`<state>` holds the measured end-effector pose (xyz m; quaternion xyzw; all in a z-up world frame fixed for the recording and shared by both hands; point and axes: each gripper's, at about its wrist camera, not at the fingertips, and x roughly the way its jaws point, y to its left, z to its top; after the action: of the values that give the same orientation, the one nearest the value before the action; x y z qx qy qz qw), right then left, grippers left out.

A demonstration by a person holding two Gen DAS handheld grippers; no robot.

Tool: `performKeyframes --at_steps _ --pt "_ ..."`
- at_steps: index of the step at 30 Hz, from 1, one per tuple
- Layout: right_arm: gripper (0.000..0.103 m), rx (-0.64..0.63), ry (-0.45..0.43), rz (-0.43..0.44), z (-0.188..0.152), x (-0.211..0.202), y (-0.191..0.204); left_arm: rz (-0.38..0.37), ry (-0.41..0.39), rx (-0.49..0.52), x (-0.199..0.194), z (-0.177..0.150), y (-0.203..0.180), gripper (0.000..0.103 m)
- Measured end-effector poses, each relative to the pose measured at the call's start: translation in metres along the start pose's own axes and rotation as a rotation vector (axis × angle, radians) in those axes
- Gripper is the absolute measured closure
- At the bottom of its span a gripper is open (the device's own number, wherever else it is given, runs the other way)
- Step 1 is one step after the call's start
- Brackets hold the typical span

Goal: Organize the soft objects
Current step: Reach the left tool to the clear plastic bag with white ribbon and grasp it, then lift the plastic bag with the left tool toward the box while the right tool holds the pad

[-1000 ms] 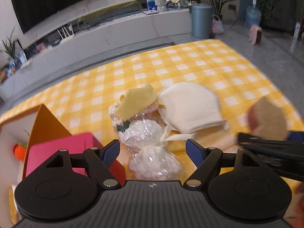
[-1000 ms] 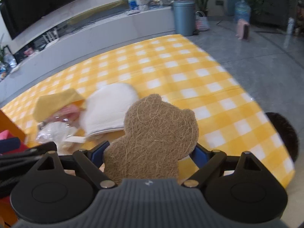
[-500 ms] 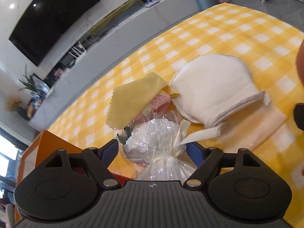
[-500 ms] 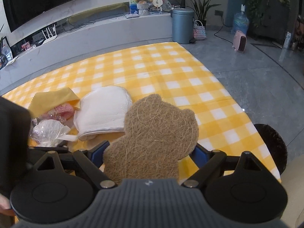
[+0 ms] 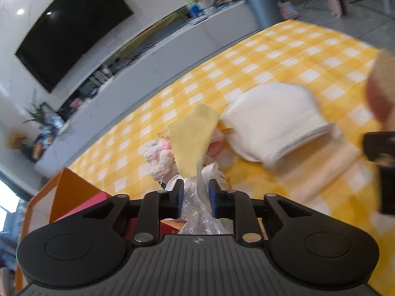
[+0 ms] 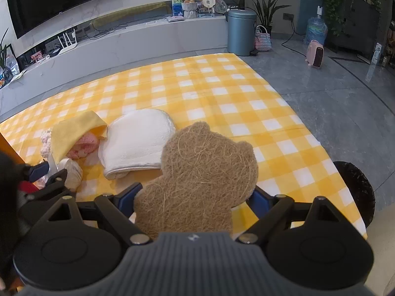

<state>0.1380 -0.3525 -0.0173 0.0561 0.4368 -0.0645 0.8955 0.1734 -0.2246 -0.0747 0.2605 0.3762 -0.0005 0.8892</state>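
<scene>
The left hand-held gripper (image 5: 196,198) has just been closing, and its blue pads now pinch the gathered neck and white ribbon of a clear plastic bag (image 5: 197,218) at lower centre of the left wrist view. The bag's long axis runs up the frame, away from the camera, toward a yellow cloth (image 5: 193,137) draped over a pink and white knitted toy (image 5: 159,154). Right of these lies a folded white towel (image 5: 271,125), its long side slanting toward the lower right, on the yellow checked worktop (image 5: 284,56). An orange box (image 5: 66,192) sits at lower left.

The right hand-held gripper (image 6: 193,198) stands wide, clamped on the edges of a bear-shaped fibre pad (image 6: 200,180) whose head points to the upper right.
</scene>
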Motion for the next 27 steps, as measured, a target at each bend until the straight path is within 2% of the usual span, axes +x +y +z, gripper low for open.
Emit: performKeyframes --at_steps 1,4,7,12,14,15,16,17,19,20,23,25,27 --pt "0.015 0.002 0.002 0.0 0.0 0.0 0.0 -0.043 -0.015 0.017 -0.006 -0.002 0.001 0.102" --pt "0.015 0.007 0.003 0.0 0.0 0.001 -0.001 -0.14 -0.03 0.029 -0.024 -0.007 0.005 0.102" --pt "0.015 0.01 -0.002 0.005 0.0 -0.001 -0.001 -0.197 -0.054 0.03 -0.042 -0.014 0.01 0.102" --pt "0.015 0.013 0.002 0.003 0.0 0.0 -0.001 -0.194 -0.053 0.027 -0.046 -0.014 0.014 0.1" --pt "0.015 0.012 0.004 0.005 0.0 0.0 -0.001 -0.209 -0.03 0.02 -0.045 -0.013 0.016 0.086" --pt "0.015 0.011 0.006 0.005 0.0 0.0 -0.001 -0.219 -0.014 0.013 -0.043 -0.012 0.018 0.059" --pt "0.015 0.011 0.007 0.005 0.0 0.0 -0.001 -0.22 0.007 0.0 -0.04 -0.012 0.019 0.02" --pt "0.015 0.011 0.008 0.004 0.0 0.001 -0.001 -0.209 0.021 -0.021 -0.038 -0.013 0.02 0.009" --pt "0.015 0.01 0.011 0.004 -0.001 0.001 -0.001 -0.207 0.031 -0.046 -0.032 -0.015 0.022 0.015" --pt "0.015 0.01 0.011 0.005 -0.001 0.001 -0.001 -0.212 0.055 -0.038 -0.028 -0.016 0.021 0.015" --pt "0.015 0.01 0.011 0.0 -0.001 0.002 -0.001 -0.228 0.062 0.007 -0.026 -0.02 0.013 0.015" --pt "0.015 0.011 0.013 0.001 -0.001 0.002 -0.001 -0.215 0.064 0.025 -0.024 -0.02 0.006 0.007" --pt "0.015 0.01 0.014 0.001 -0.001 0.001 -0.001 -0.197 0.076 0.036 -0.022 -0.019 0.0 0.005"
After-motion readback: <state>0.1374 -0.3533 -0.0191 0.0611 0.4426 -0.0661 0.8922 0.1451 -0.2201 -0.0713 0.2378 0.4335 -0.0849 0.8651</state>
